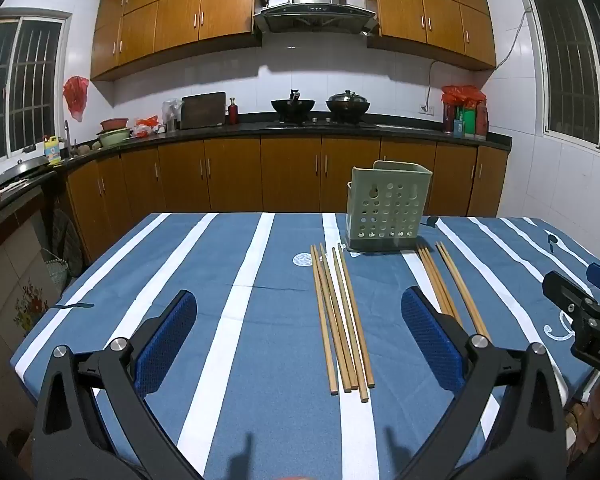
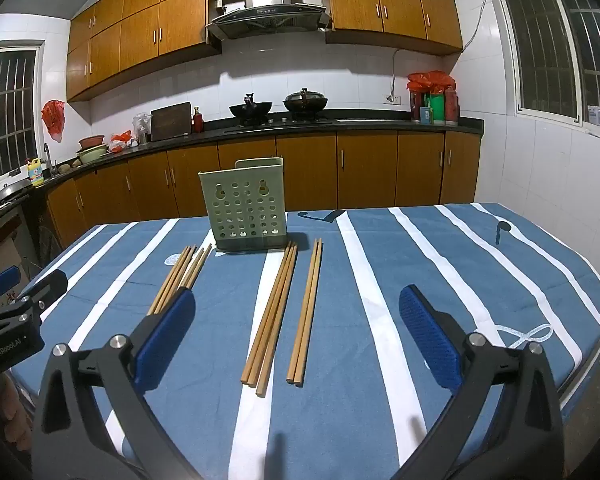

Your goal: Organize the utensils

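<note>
While both our grippers, left gripper [image 1: 299, 334] and right gripper [image 2: 297, 330], gape wide and empty, chopsticks [image 1: 342, 320] lie mid-frame between the fingers, below the holder [image 1: 386, 210].

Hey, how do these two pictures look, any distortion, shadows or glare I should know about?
Left wrist view: strong fisheye bend, cabinets curve, corners go black; the left gripper throws two finger shadows on the tablecloth. Right wrist view: same bend; chopsticks and holder are sharp, with a bright glare patch on the wall tiles.
</note>
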Available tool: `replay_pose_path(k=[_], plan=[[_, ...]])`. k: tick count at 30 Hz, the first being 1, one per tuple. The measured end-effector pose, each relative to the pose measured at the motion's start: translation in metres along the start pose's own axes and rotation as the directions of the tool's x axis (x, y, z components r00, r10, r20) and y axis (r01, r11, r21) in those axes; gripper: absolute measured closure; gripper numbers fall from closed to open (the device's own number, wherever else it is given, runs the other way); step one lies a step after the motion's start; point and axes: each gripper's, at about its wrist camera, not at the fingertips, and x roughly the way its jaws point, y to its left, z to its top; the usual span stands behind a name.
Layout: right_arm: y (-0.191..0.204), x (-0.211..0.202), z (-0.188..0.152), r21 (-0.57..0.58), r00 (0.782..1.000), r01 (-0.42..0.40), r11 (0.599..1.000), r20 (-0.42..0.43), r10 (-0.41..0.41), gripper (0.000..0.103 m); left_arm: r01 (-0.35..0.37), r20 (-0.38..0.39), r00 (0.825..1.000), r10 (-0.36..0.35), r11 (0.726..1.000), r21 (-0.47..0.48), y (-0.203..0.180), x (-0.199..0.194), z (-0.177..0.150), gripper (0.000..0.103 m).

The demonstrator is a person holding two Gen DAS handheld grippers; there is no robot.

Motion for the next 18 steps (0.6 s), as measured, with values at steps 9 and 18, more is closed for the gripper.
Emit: replay_pose_path(k=[9, 18], plan=[[-0.0003, 0.0004, -0.0001, -0.002, 1.0, 0.001, 1.0, 0.0, -0.001, 0.004, 0.001, -0.002, 1.0, -0.001, 1.0, -0.002, 0.0008, 0.001, -0.0002, 0.002], [-0.0002, 0.0002, 0.0, -0.001, 1.0, 0.0, 1.0, 0.001, 0.0, 0.004, 0.001, -0.004, 1.0, -0.001, 1.0, -0.004, 0.0011, 0.0012, -0.0002, 0.002]])
